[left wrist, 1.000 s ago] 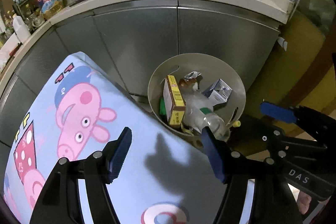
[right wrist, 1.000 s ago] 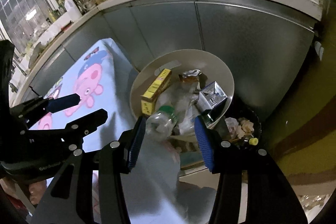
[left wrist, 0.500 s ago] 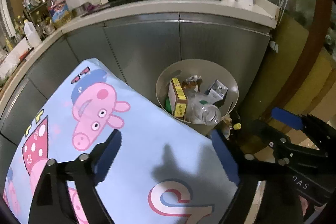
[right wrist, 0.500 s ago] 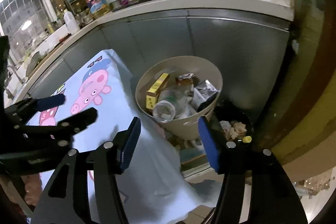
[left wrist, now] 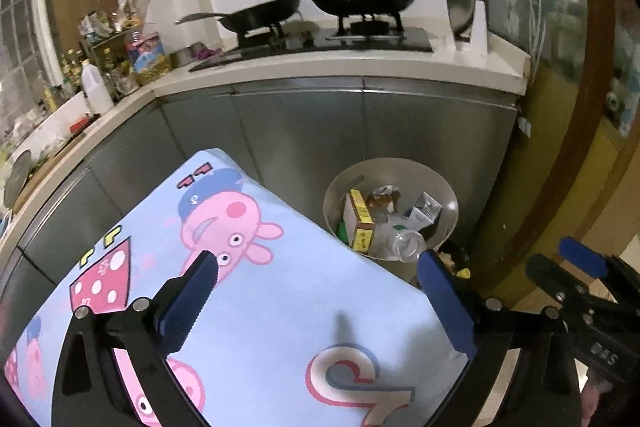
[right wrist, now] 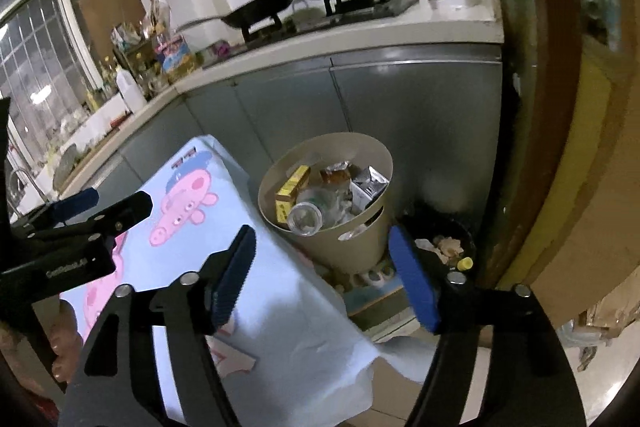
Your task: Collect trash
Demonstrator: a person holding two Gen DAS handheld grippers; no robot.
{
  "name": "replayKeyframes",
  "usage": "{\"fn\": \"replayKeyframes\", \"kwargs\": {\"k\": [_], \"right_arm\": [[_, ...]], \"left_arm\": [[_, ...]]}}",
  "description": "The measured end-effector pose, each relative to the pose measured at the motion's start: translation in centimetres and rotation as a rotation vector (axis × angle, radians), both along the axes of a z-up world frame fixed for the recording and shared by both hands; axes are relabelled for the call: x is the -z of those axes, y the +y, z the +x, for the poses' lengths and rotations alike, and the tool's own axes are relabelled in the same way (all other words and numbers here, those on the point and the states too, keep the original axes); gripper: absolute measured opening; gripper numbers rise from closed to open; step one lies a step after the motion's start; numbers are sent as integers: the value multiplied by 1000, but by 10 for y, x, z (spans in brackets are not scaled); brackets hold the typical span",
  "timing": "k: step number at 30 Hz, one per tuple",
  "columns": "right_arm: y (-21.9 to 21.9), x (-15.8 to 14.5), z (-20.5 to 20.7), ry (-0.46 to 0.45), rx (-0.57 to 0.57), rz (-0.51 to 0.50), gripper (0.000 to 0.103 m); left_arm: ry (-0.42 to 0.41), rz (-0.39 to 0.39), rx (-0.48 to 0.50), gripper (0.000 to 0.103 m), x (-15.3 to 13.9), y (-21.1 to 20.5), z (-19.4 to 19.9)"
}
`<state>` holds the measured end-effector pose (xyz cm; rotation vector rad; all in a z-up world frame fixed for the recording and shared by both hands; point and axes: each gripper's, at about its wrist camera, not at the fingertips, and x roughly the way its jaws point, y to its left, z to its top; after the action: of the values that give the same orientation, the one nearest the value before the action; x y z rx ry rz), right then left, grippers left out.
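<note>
Both grippers, left [left wrist: 320,291] and right [right wrist: 324,275], gape empty; the bottle [right wrist: 310,213] in the bin [right wrist: 344,247] lies mouth toward the camera, label unreadable.

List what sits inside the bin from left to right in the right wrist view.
In the bin: yellow box → clear bottle → brown wrapper → grey carton.

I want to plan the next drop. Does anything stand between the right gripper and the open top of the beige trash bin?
Nothing visible does. The right gripper is open and empty above the tablecloth edge, and the trash bin beyond has no lid.
</note>
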<state>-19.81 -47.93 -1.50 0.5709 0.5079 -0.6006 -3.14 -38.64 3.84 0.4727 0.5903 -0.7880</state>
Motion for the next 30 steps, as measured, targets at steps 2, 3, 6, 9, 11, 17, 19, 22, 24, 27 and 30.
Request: {"fn": "replayKeyframes", "kwargs": {"k": [2, 3, 6, 9, 11, 17, 19, 22, 24, 27, 30], "right_arm": [[5, -3, -6, -18, 9, 5, 80], [7, -5, -8, -25, 14, 8, 85], [18, -12, -13, -50, 1, 5, 87], [25, -18, -14, -64, -12, 1, 89], [28, -23, -14, -71, -21, -1, 89], [34, -31, -16, -78, -28, -20, 89], [35, -33, -16, -78, -33, -24, 89], [36, -36, -15, -78, -42, -29, 89], [37, -37, -15, -81, -48, -29, 89], [38, -38, -16, -87, -54, -28, 89], [39, -38, -14, -88, -63, -27, 89]], "left_arm": [[-13, -2, -10, 99, -2, 3, -2], [-22, -7, -11, 99, -4, 6, -4], [-44, -18, -13, 99, -8, 13, -8], [-52, -30, -14, 99, -11, 20, -12], [-50, -41, -11, 99, -13, 23, -14], [-70, -59, -3, 99, -18, 30, -21], [-73, -66, 0, 99, -20, 31, -23], [-65, -82, -2, 99, -24, 34, -24], [-66, -88, -10, 99, -25, 36, -24], [-78, -89, -19, 99, -25, 40, -27], [-79, -89, -20, 99, -25, 43, -29]]}}
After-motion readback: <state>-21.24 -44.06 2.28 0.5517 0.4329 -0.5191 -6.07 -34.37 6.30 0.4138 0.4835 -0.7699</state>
